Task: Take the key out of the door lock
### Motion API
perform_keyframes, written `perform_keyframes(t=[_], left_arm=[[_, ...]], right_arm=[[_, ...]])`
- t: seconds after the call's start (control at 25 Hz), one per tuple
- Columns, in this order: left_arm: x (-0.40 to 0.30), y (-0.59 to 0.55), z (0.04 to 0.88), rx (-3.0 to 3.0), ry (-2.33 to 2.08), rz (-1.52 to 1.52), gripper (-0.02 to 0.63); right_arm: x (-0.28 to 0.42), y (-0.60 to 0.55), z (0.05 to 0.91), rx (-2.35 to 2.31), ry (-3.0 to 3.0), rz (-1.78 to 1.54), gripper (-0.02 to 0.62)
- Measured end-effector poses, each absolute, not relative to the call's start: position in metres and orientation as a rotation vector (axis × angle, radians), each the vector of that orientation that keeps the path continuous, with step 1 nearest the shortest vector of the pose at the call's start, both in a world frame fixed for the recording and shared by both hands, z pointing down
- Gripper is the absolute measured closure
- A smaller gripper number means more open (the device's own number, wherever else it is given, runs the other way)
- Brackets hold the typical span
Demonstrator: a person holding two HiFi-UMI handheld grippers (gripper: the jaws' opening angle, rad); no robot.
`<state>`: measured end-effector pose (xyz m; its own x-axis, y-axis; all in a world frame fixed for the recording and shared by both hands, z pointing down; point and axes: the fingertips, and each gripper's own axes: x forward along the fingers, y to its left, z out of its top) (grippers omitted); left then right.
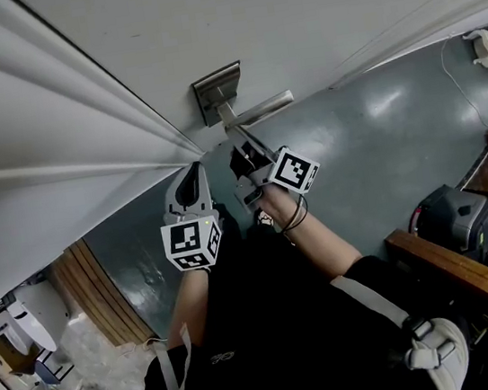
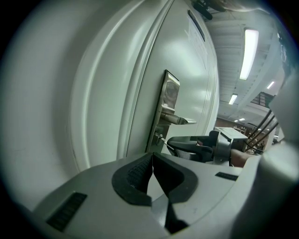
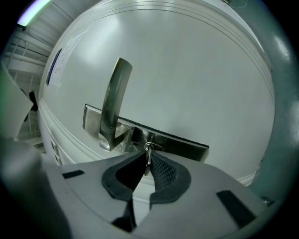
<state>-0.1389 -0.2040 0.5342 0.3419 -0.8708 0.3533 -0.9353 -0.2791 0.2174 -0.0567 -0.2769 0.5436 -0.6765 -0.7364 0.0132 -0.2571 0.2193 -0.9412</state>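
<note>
Now | right gripper (image 3: 147, 155) clamped on key (image 3: 149, 161) (in lock (image 3: 140, 136)) | left gripper (image 2: 153, 158) closed, empty

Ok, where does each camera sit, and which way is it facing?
Head view: on the person's head, looking down the door at the lever handle; both forearms, left gripper and right gripper show.
Left gripper view: on that gripper, looking sideways along the door past its shut jaws.
Right gripper view: on that gripper, square to the door; its jaws pinch the key.
Shared: all show the lever handle.
</note>
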Motion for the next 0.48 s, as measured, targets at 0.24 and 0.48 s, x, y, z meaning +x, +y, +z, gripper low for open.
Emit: perform_keyframes(t=[0.24,0.48], left_arm=[[-0.1426,-0.2053,0.5317,2.231,-1.6,0.23,0.583],[-0.1415,-0.2039,0.5322,2.232,-1.598,0.231,0.583]], right_arm=[[-0.0563,-0.2761,0.5431,-0.903,2.043,-1.467,0.558],[-0.0558,-0.274,0.5439,-0.908,2.045,-1.471,0.557]])
